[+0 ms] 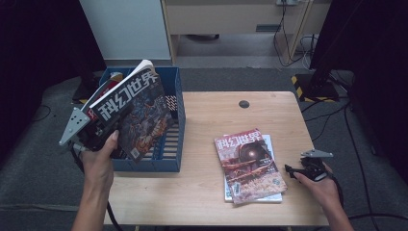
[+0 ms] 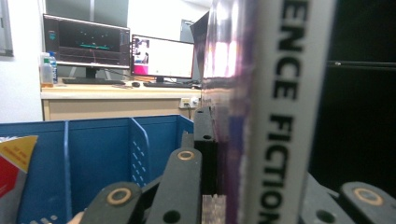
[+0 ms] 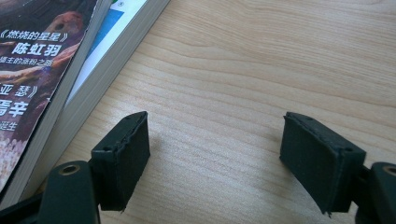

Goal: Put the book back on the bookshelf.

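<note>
A: Holding a magazine [image 1: 132,113] upright by its spine, the left gripper [image 1: 98,130] is clamped tight over the blue file box [image 1: 179,120], at 9 o'clock on the table [image 1: 231,192].

B: Noted. Best to tip it level with the dividers and lower slowly. Right gripper [image 3: 212,163]?

A: Jaws wide, holding nothing, at 3 o'clock of the two stacked magazines [image 1: 250,166].

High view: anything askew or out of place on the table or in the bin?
The two stacked magazines lie skewed, the top one rotated off the white one beneath. The left gripper holds a magazine tilted over the blue file bin. No damage or spill stands out.
</note>
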A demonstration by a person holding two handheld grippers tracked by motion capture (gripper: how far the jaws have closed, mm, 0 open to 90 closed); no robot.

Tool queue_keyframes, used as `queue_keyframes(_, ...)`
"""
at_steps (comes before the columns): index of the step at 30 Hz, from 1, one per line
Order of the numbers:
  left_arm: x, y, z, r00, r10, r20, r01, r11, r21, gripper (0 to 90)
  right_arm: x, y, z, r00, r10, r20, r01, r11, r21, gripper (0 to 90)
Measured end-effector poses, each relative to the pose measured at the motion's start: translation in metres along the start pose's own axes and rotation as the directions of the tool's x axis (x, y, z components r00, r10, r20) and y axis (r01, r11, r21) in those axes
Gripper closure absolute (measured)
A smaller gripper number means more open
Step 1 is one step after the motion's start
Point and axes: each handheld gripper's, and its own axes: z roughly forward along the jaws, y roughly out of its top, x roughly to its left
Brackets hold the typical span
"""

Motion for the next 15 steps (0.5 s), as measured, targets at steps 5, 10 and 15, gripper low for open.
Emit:
queue_keyframes(5,0.003,0.000,-0.005,0.9999,0.004,-0.010,-0.004,1.0000,0.002,82.5,0.000,0.000,0.000,1.0000,-0.003,-0.001,0.003,1.000,0.001,24.1)
queue_keyframes(10,0.007,0.001,-0.010,0.9998,-0.003,-0.019,0.003,1.0000,-0.006,82.5,0.000,0.000,0.000,1.0000,-0.003,0.000,0.003,1.000,0.000,24.0)
queue_keyframes(15,0.010,0.002,-0.013,0.9995,-0.002,-0.030,0.002,1.0000,-0.005,82.5,0.000,0.000,0.000,1.0000,-0.003,-0.001,0.003,1.000,0.000,24.0)
